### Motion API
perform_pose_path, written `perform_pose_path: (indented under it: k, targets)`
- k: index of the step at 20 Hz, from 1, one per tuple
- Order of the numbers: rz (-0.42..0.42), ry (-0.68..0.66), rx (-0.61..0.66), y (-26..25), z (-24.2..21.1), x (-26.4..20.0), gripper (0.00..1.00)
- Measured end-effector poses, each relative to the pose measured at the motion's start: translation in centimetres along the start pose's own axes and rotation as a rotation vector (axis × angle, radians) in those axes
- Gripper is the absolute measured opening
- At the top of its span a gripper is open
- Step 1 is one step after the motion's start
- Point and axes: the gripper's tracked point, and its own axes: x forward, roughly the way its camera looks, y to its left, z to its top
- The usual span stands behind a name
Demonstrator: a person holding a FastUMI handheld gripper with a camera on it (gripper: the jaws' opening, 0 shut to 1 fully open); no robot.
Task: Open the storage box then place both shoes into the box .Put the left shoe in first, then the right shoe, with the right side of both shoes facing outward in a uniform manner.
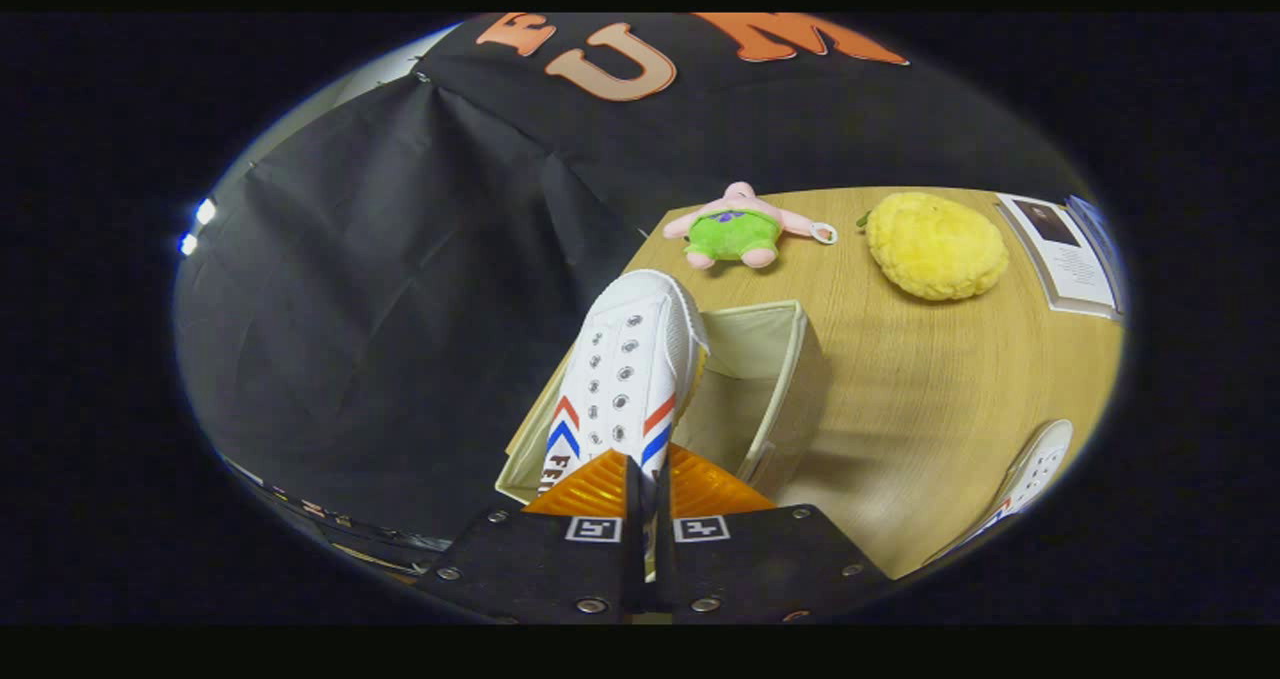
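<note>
My gripper [648, 479] is shut on a white shoe [625, 374] with red and blue chevrons on its sides. Both fingers pinch the shoe's rear part, and its toe points away from me. The shoe hangs above the open beige storage box [775, 379], over the box's left half. The box stands at the wooden table's left edge, and its inside is partly hidden by the shoe. A second white shoe [1030, 479] lies on the table to the right of my fingers, partly cut off.
Beyond the box a pink and green plush toy [742, 227] lies near the table's far edge. A yellow round plush [935, 246] sits to its right, with a booklet [1065, 251] further right. Black cloth drops away left of the wooden table [920, 409].
</note>
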Motion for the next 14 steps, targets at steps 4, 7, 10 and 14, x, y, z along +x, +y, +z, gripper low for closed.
perform_pose_path:
  k: [4, 7, 10, 14]
  targets:
    - [-0.052, 0.041, -0.056, -0.4, -1.4, 0.8, 0.05]
    - [-0.059, 0.057, -0.061, -0.6, -1.8, 1.0, 0.08]
    - [-0.023, 0.083, -0.067, 0.2, -2.5, 0.6, 0.16]
    - [0.024, 0.067, -0.067, 1.3, -2.4, -0.8, 0.44]
